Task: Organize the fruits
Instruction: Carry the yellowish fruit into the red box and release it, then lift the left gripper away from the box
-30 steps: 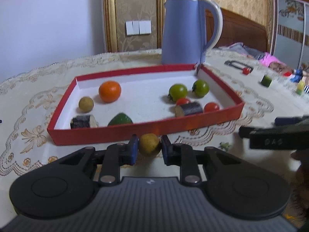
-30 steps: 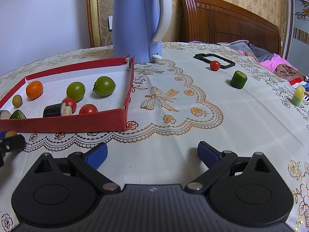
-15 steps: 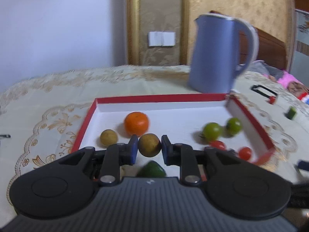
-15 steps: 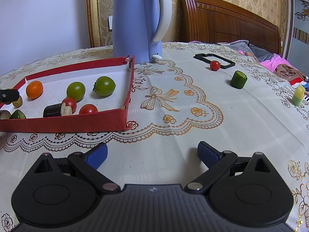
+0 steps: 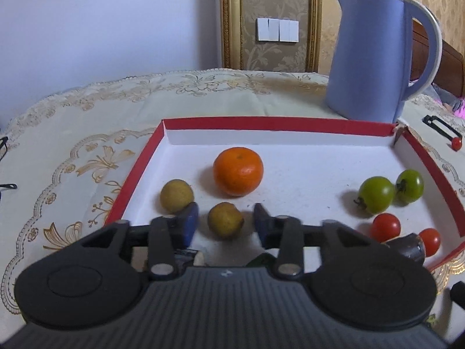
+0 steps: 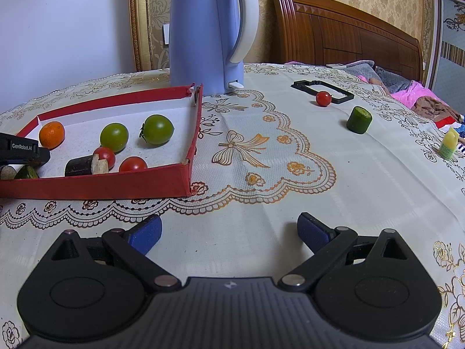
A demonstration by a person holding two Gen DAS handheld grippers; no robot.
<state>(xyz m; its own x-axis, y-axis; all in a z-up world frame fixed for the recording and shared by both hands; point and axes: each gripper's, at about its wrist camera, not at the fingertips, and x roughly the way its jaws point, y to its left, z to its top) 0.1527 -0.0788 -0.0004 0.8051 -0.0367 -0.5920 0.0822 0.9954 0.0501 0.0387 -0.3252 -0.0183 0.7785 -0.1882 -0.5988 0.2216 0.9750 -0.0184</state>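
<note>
My left gripper (image 5: 226,223) is matte black plastic: ribbed housing, two round hubs, silver pivot screws, blue finger pads (image 5: 190,223). My right gripper (image 6: 229,232) looks identical; beside it, the left one's side shows white "GenRobot.AI" lettering.

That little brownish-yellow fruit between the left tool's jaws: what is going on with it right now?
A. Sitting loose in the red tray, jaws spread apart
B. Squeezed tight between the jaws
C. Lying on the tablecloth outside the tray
A: the brownish-yellow fruit sits on the red tray floor, gaps showing between it and the left gripper jaws.
</note>
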